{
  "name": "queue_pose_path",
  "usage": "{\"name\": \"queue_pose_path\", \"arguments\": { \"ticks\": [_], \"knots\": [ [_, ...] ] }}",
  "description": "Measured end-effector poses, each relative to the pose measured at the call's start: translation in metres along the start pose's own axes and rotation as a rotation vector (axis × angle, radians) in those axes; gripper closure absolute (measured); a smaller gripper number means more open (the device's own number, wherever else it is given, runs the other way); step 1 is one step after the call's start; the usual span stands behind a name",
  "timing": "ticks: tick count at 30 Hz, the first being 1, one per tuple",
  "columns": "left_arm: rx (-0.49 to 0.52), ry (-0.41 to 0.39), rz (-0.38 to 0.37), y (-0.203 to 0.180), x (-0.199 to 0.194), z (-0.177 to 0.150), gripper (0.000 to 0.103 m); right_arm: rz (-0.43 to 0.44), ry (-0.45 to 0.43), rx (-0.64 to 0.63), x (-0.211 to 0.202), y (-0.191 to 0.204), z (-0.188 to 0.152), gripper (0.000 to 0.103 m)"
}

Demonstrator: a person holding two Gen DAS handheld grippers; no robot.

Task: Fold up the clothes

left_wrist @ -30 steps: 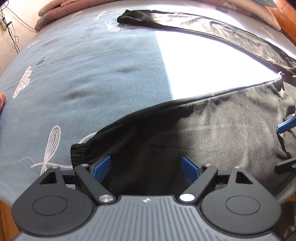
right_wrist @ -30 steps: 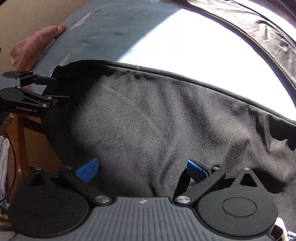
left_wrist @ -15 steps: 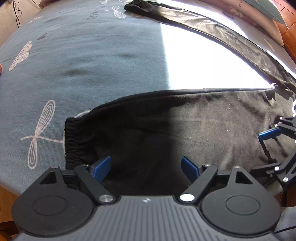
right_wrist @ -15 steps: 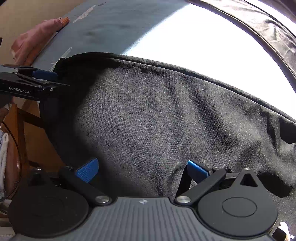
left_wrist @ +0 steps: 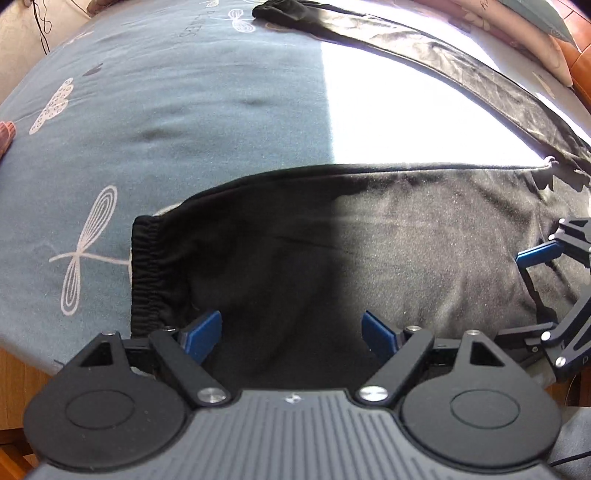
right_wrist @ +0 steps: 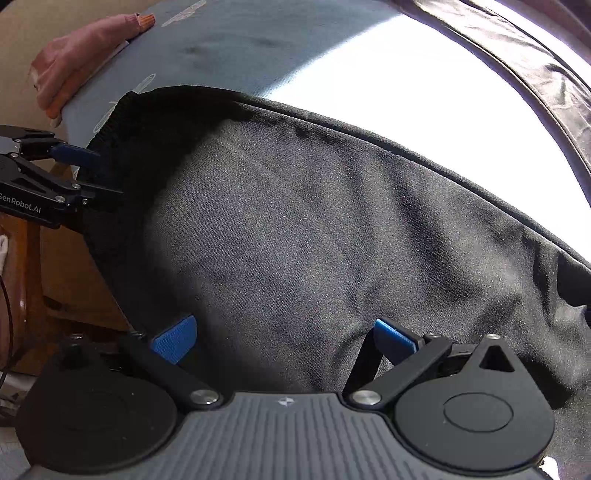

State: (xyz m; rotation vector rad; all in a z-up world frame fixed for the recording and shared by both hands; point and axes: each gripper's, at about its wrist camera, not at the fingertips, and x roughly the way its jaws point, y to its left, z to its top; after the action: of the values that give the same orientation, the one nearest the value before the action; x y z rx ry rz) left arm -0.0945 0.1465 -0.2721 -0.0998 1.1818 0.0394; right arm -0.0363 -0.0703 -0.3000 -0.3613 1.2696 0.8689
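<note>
Black trousers [left_wrist: 369, 258] lie spread on a blue-grey bed sheet [left_wrist: 184, 129]. The near leg ends in an elastic cuff [left_wrist: 147, 273] at the left, close to the bed's front edge. The other leg [left_wrist: 424, 62] stretches away to the far side. My left gripper [left_wrist: 291, 332] hovers open over the near leg just right of the cuff, nothing between its blue pads [left_wrist: 201, 334]. My right gripper [right_wrist: 284, 338] is open over the same leg further right. Each shows in the other's view: the right gripper [left_wrist: 528, 295], the left gripper [right_wrist: 92, 171] at the cuff [right_wrist: 122, 122].
A pink cloth [right_wrist: 85, 55] lies at the bed's left edge. Pillows [left_wrist: 517, 22] sit at the far right. A wooden bed frame [right_wrist: 74, 277] is below the front edge. A bright patch of sunlight [left_wrist: 406, 122] crosses the sheet between the two legs.
Both grippers have drawn back a little toward the bed's front edge, still open. More of the cuff and of the right gripper now shows in the left wrist view.
</note>
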Motion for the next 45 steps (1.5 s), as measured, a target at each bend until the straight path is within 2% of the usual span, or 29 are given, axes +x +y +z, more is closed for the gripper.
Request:
{"name": "queue_pose_path", "arguments": {
  "ticks": [4, 8, 11, 15, 20, 26, 30, 35, 36, 38, 39, 45],
  "knots": [
    [-0.011, 0.012, -0.002, -0.003, 0.016, 0.010, 0.020, -0.002, 0.009, 0.007, -0.003, -0.001, 0.004, 0.000],
    [-0.072, 0.096, 0.010, 0.006, 0.025, 0.007, 0.022, 0.011, 0.008, 0.051, -0.011, -0.009, 0.010, 0.000],
    [-0.097, 0.061, -0.038, 0.015, 0.007, 0.025, 0.022, 0.020, 0.007, 0.084, -0.016, -0.014, 0.013, 0.000],
    [-0.076, -0.028, -0.094, 0.032, -0.010, 0.087, 0.022, 0.012, -0.019, 0.114, -0.029, -0.022, 0.022, 0.000],
    [-0.017, -0.158, -0.180, 0.057, -0.003, 0.205, 0.021, -0.025, -0.083, 0.216, -0.041, -0.032, 0.053, 0.000],
    [-0.021, -0.214, -0.315, 0.067, 0.051, 0.341, 0.020, -0.050, -0.224, 0.443, -0.056, -0.051, 0.075, 0.000],
    [-0.109, -0.200, -0.364, 0.059, 0.109, 0.398, 0.020, -0.022, -0.283, 0.504, -0.060, -0.061, 0.082, 0.000],
    [-0.268, -0.150, -0.369, 0.057, 0.173, 0.428, 0.020, -0.004, -0.320, 0.507, -0.056, -0.070, 0.089, 0.000],
    [-0.291, -0.138, -0.360, 0.059, 0.182, 0.429, 0.020, -0.003, -0.323, 0.508, -0.055, -0.072, 0.088, 0.000],
    [-0.314, -0.127, -0.297, 0.064, 0.193, 0.427, 0.021, 0.003, -0.314, 0.513, -0.050, -0.078, 0.085, 0.000],
    [-0.321, -0.125, -0.271, 0.067, 0.197, 0.426, 0.026, 0.004, -0.308, 0.518, -0.048, -0.081, 0.084, 0.000],
    [-0.233, -0.151, -0.206, 0.056, 0.178, 0.425, 0.027, -0.020, -0.311, 0.580, -0.052, -0.107, 0.081, 0.000]
  ]
}}
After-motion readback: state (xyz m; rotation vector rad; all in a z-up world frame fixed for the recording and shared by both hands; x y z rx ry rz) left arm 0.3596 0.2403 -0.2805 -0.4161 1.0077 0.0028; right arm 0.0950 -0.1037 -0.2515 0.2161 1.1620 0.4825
